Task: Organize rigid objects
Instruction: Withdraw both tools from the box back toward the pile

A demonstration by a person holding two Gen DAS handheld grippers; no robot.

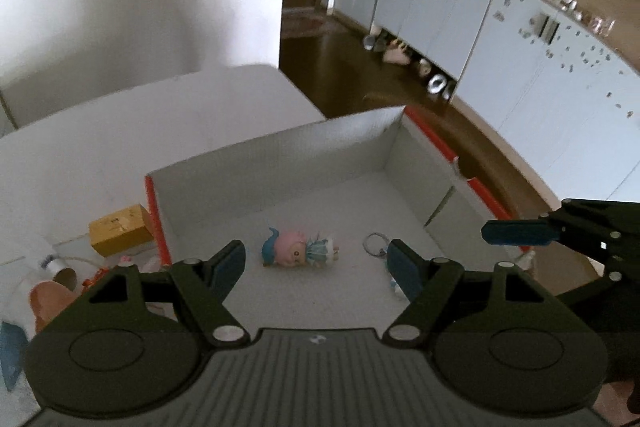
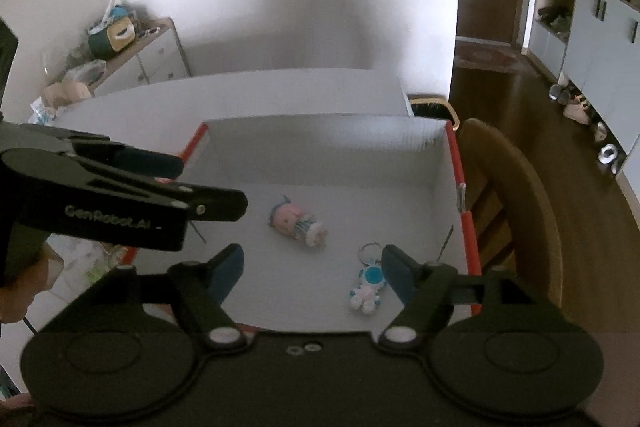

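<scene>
Both grippers hover over the open white box [image 2: 440, 163] with red outer edges, each spread wide with nothing between the pads. Left gripper [image 1: 316, 263] in its own view: the pink-haired doll [image 1: 301, 247] lies on its side on the box floor at centre frame, just beyond the fingertips, not touched. Right gripper [image 2: 312, 271] in its own view: same doll [image 2: 298, 221] slightly above centre, and the blue-and-white astronaut keychain [image 2: 367, 287] lower right of centre, just inside the right finger [image 2: 396, 275] — whether they touch is unclear. In the left view only the keychain's ring and a bit of its body show beside the right-hand finger. Each gripper shows in the other's frame: right one at right edge of the left view, left one at left edge of the right view. Outside the box, lower left of the left view — a yellow box [image 1: 120, 229], a white tube [image 1: 56, 265] and other small items, too blurred to identify, on the white table [image 1: 100, 147].
</scene>
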